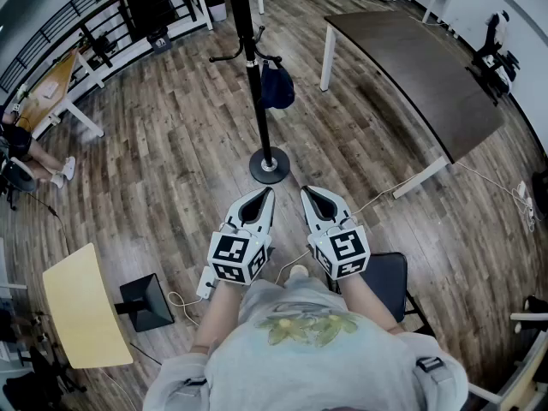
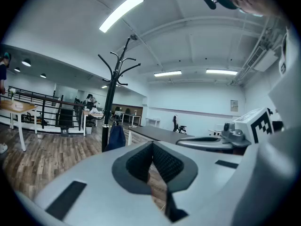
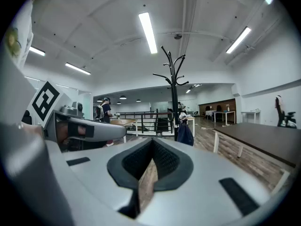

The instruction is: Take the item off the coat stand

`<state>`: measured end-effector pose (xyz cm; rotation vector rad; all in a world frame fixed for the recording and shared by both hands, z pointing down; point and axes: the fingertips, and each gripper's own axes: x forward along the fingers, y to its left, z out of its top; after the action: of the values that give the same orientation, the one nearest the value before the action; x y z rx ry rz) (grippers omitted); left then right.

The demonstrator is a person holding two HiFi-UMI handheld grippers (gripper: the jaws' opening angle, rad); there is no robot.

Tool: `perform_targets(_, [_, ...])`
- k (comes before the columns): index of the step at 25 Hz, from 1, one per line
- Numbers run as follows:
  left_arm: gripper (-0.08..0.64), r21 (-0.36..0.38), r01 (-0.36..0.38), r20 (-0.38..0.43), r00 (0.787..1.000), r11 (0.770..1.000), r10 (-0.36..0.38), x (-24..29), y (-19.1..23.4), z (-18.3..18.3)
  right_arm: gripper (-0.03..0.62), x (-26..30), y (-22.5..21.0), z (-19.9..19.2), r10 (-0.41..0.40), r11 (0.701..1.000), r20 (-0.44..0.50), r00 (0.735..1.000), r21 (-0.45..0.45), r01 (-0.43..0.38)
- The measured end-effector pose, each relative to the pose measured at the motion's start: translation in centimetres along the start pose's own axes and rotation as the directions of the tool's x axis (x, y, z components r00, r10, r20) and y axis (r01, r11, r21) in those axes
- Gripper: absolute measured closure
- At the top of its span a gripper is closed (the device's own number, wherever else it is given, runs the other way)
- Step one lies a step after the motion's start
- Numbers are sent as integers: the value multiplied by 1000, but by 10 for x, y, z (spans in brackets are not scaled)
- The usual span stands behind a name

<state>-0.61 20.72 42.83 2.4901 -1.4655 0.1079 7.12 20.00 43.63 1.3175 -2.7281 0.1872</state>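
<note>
A black coat stand (image 1: 255, 75) rises from a round base (image 1: 269, 166) on the wooden floor ahead of me. A dark blue item (image 1: 276, 86) hangs from one of its hooks, on the right side of the pole. It also shows in the left gripper view as a blue item (image 2: 115, 136) and in the right gripper view as a blue item (image 3: 185, 134). My left gripper (image 1: 266, 193) and right gripper (image 1: 305, 193) are held side by side near my body, short of the base. Both are shut with nothing between the jaws.
A dark table (image 1: 419, 67) with white legs stands to the right of the stand. A black chair (image 1: 385, 281) is behind my right arm. A yellow table (image 1: 81, 315) and a black stand foot (image 1: 144, 301) lie at lower left. A railing (image 1: 94, 15) runs along the far left.
</note>
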Motion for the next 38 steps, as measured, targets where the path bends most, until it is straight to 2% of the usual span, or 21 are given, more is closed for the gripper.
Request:
perform_targets(9, [545,-45,-17,-15,1000,999,17,17,5,-22,584,13,-23,-11,-7,1000,-2,1000,-9,7])
perform_targets(13, [545,-69,-19,-8,1000,997,19,34,19,-19,584,25,-36,-13,-21,1000,-3,1000,0,21])
perform_targets(20, [545,-45,22,1,1000,999,-22,80,46,-1,584,72,-64,0,-25,1000,14,1000,4,24])
perform_targets(24, [545,-51,25,16,1000,998,-24,110,74,11,584,108,-81,9,-24,1000,24,999,-9,24])
perform_targets(28, [545,-3,13,12,1000,1000,-13,138,102,23,584,146,-98,19,-24,999,18,1000,-22,24])
perform_targets(33, [545,1,32,9,999,999,-32,173,129,40,581,187,-119,35,-27,1000,27,999,-15,27])
perform_targets(36, [545,17,39,7,999,999,-39,189,141,47,561,206,-132,37,-38,999,28,999,-6,38])
perform_targets(38, [545,16,45,1,999,999,-45,198,149,49,521,219,-138,37,-45,999,25,999,-3,45])
